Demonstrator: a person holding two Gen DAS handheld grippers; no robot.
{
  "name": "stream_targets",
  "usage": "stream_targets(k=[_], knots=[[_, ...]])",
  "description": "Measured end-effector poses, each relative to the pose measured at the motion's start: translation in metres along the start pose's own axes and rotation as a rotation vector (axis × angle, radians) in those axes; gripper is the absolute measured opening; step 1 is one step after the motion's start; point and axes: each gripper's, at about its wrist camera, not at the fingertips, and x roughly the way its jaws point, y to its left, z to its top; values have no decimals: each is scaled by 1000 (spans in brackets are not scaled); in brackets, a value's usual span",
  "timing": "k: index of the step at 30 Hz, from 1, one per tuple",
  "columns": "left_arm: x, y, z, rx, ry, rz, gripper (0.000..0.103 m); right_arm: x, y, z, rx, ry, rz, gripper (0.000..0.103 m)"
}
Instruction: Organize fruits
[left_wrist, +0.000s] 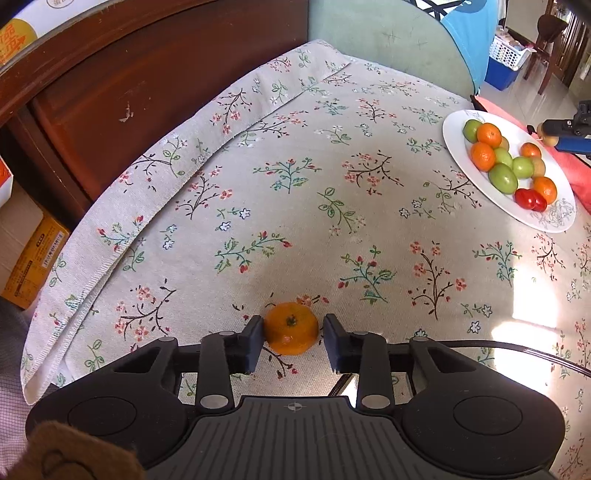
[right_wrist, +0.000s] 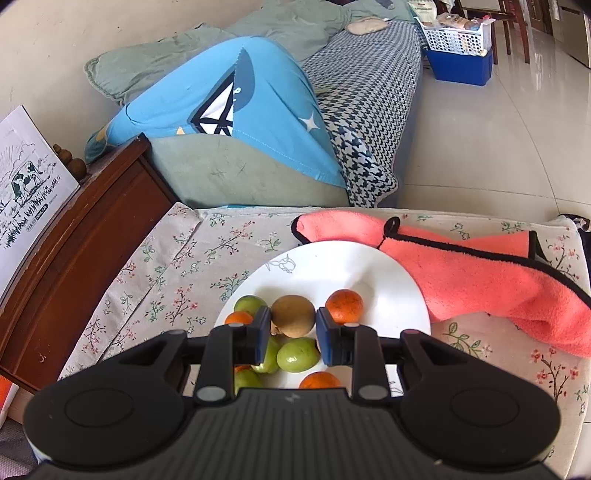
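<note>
1. Tongs on the left (left_wrist: 293, 341) are seen low in the left wrist view, straddling a small orange (left_wrist: 291, 328) that lies alone on the flowered cloth (left_wrist: 258, 192) of the surface. The left pad appears to touch the peel, while a thin gap is seen at the right pad, so the fruit is judged to be bracketed, not yet clamped.
2. Tongs on the right (right_wrist: 293, 334) are seen closed on a brown fruit (right_wrist: 293, 311), held over the white plate (right_wrist: 332, 266) in the lower middle of the right wrist view.
3. For the orange, the grip is best centred across its widest part, both pads brought on evenly, and the squeeze kept gentle, since the skin is probably soft and the round shape could roll away.
4. The plate, at the upper right of the left wrist view, is already crowded with green and orange fruits (left_wrist: 502, 177); a free spot near its bare rim would be needed.
5. Fruits under the right tongs are partly hidden by the tool body, so their count cannot be told.
6. Whether the brown fruit rests on the pile or hangs clear cannot be told.
</note>
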Motion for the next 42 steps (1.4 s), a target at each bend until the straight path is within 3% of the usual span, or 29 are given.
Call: stream_targets(k=[12, 17, 26, 32, 42], knots=[[-7, -2, 8, -35, -58, -40, 28, 5, -2, -2, -9, 18, -4, 27], [-11, -13, 26, -68, -95, -102, 28, 9, -6, 1, 8, 23, 9, 27], [-10, -84, 86, -58, -193, -290, 28, 20, -14, 9, 10, 26, 15, 27], [9, -130, 113, -9, -220, -336, 28, 25, -20, 17, 11, 16, 33, 27], [31, -177, 134, 91, -268, -341, 28, 38, -27, 26, 22, 10, 42, 27]])
